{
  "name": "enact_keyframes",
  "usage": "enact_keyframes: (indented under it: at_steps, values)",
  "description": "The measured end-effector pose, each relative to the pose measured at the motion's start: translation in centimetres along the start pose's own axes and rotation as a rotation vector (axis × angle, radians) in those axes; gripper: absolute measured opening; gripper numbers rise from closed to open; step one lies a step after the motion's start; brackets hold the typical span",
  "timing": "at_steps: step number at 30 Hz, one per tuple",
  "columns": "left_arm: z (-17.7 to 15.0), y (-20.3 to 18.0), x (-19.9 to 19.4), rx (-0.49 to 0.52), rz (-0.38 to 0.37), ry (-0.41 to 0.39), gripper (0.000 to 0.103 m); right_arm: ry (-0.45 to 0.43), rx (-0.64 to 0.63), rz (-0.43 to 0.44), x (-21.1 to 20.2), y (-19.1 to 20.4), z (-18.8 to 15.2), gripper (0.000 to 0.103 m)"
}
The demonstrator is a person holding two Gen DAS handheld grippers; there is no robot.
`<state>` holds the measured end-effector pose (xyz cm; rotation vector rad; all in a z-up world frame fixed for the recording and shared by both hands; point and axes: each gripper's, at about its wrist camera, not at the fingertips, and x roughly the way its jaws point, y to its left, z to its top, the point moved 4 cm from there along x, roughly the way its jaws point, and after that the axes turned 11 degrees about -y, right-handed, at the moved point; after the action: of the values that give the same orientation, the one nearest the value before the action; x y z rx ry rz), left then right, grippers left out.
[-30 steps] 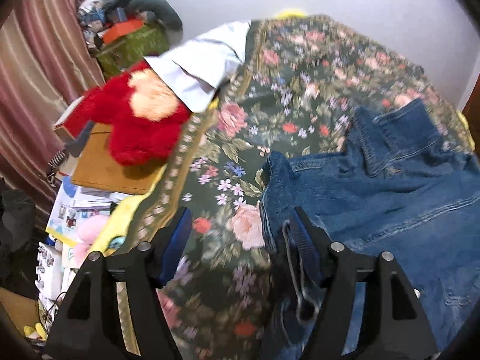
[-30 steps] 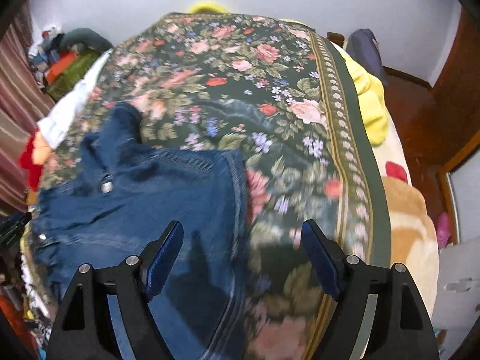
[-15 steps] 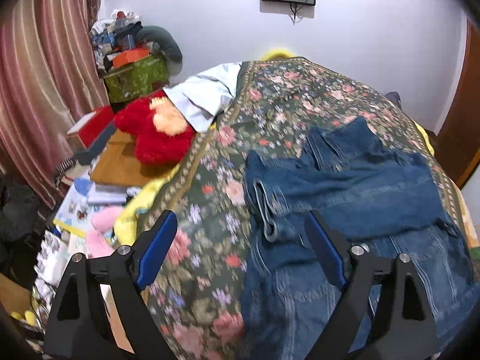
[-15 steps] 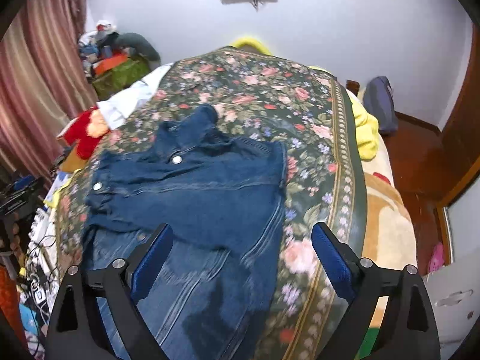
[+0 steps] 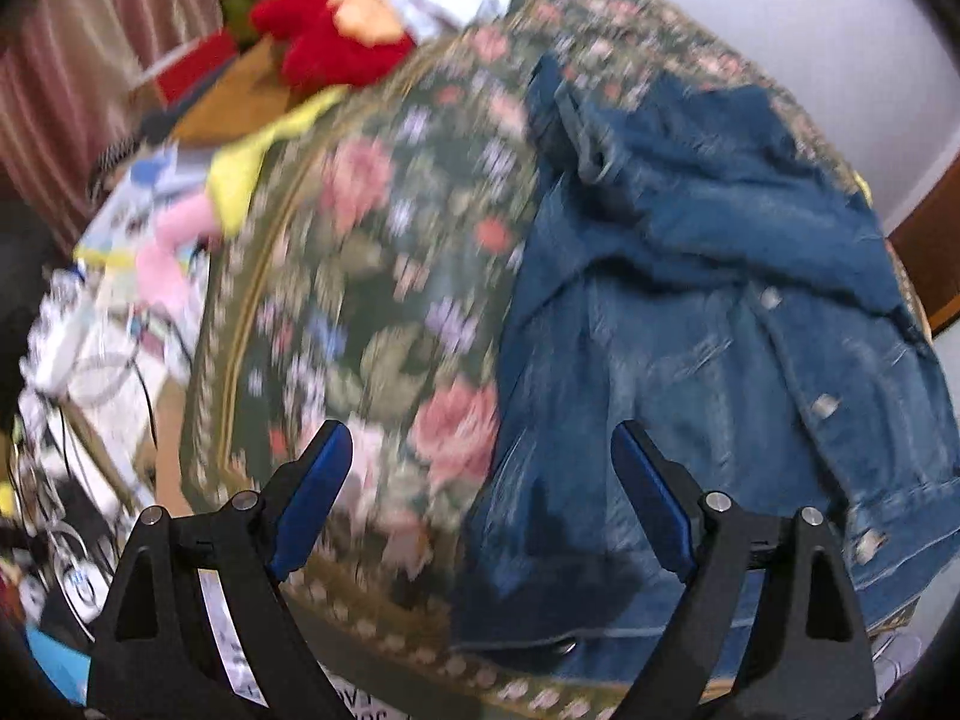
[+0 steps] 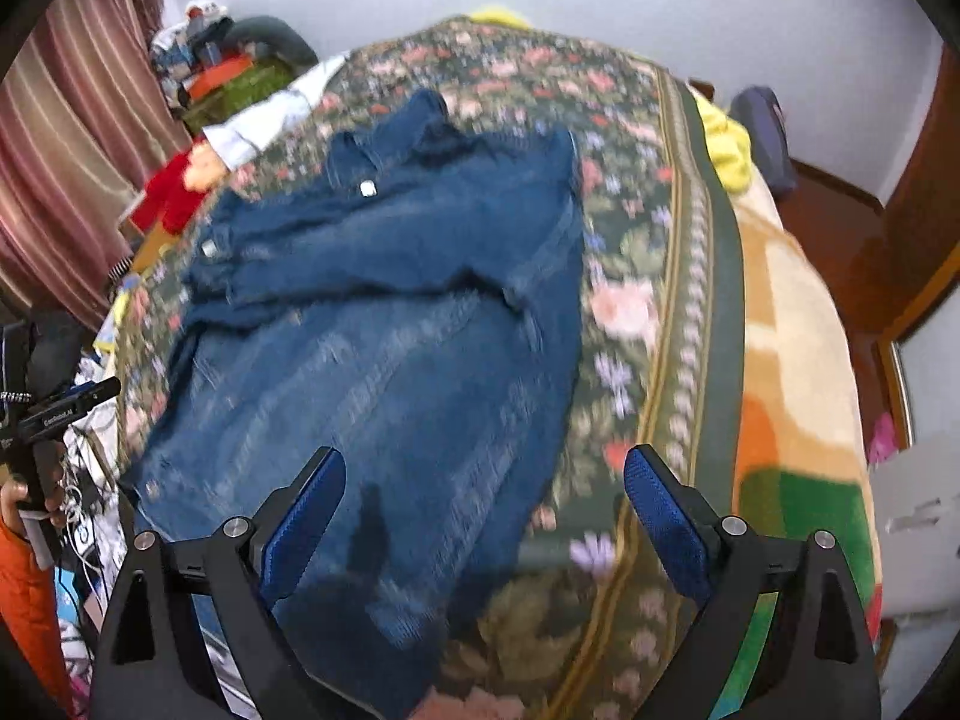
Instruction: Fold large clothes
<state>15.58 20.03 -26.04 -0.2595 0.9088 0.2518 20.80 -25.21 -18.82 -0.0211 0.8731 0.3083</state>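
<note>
A green box (image 6: 240,90) beside the bed holds heaped clutter, too blurred to name. The denim jacket (image 6: 390,324) lies spread on the floral bedspread (image 6: 636,300), its hem hanging over the near edge. Left gripper (image 5: 480,492) and right gripper (image 6: 486,510) hover spread wide, empty

Motion blur smears the floral bedspread (image 5: 384,276) and the clutter at the left wrist view's left edge; the denim jacket's (image 6: 384,348) hem runs off the right wrist view's bottom.
</note>
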Motion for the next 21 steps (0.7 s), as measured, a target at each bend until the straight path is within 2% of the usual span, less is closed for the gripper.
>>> enact_keyframes:
  at_steps: [4,9,11,12,13,15,16,18,19,21]
  values:
    - [-3.3,1.4,1.3,-0.082,-0.041,0.089,0.089,0.047,0.045,0.031,0.3,-0.3,-2.3,0.093]
    - [-6.8,1.5,3.0,-0.142,-0.108,0.177,0.089,0.019,0.058,0.07,-0.2,0.3,-3.4,0.093]
    - [-7.7,1.2,3.4,-0.146,-0.116,0.181,0.089,0.004,0.056,0.079,-0.5,0.7,-3.6,0.089]
    - [-7.8,1.1,3.3,-0.145,-0.115,0.177,0.089,-0.002,0.042,0.081,-0.6,1.1,-3.6,0.081]
    - [-7.9,0.9,3.2,-0.141,-0.115,0.173,0.086,-0.009,0.022,0.085,-0.7,1.5,-3.6,0.071]
    - [-7.9,0.3,2.9,-0.139,-0.159,0.174,0.063,-0.023,-0.001,0.102,-1.1,2.2,-3.5,0.058]
    - [-8.0,-0.3,2.8,-0.15,-0.211,0.189,0.043,-0.032,-0.003,0.102,-1.2,2.4,-3.4,0.051]
    - [-8.0,-0.9,2.3,-0.123,-0.206,0.18,0.039,-0.048,-0.002,0.096,-1.1,2.6,-3.3,0.041]
    - [-8.0,-1.3,2.1,-0.099,-0.201,0.171,0.032,-0.055,0.01,0.096,-1.0,2.5,-3.1,0.033]
    - [-7.5,-1.8,1.5,-0.075,-0.187,0.154,0.023,-0.062,0.048,0.119,-0.9,2.2,-2.8,0.027]
